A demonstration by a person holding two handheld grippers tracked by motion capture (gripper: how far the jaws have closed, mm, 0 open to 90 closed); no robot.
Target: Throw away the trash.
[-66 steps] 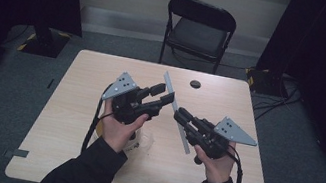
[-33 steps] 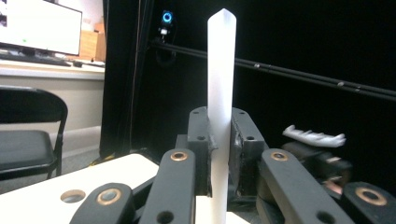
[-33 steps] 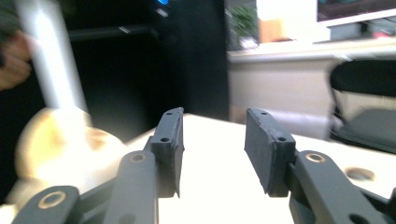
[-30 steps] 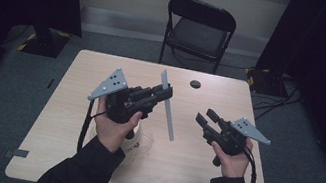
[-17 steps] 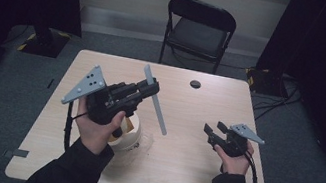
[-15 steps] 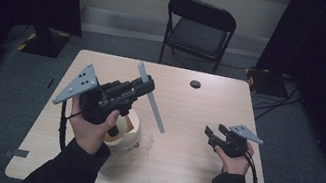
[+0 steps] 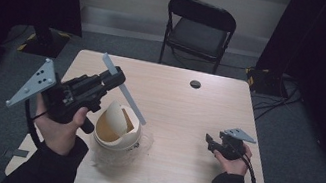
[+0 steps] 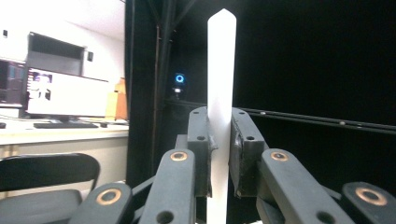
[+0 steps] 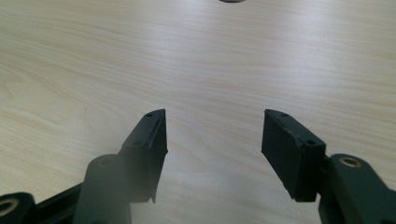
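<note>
My left gripper (image 7: 115,77) is raised over the left half of the table, shut on a long flat pale strip (image 7: 125,97). The strip slants from the far left down toward the right, and its lower end hangs above a tan bowl-shaped piece (image 7: 116,126). In the left gripper view the strip (image 8: 220,70) stands upright, clamped between the two jaws of the left gripper (image 8: 219,135). My right gripper (image 7: 209,142) rests low near the table's right side, apart from both. Its jaws are open over bare wood in the right gripper view, nothing held in the right gripper (image 9: 212,149).
The tan piece sits on crumpled clear plastic (image 7: 140,143) on the wooden table (image 7: 188,111). A round cable hole (image 7: 195,84) lies at the table's far middle. A black folding chair (image 7: 200,29) stands beyond the far edge. Dark curtains flank both sides.
My left gripper has carried the strip leftward, uncovering the tan piece. My right gripper let go of the strip, drew away to the right and sank toward the table.
</note>
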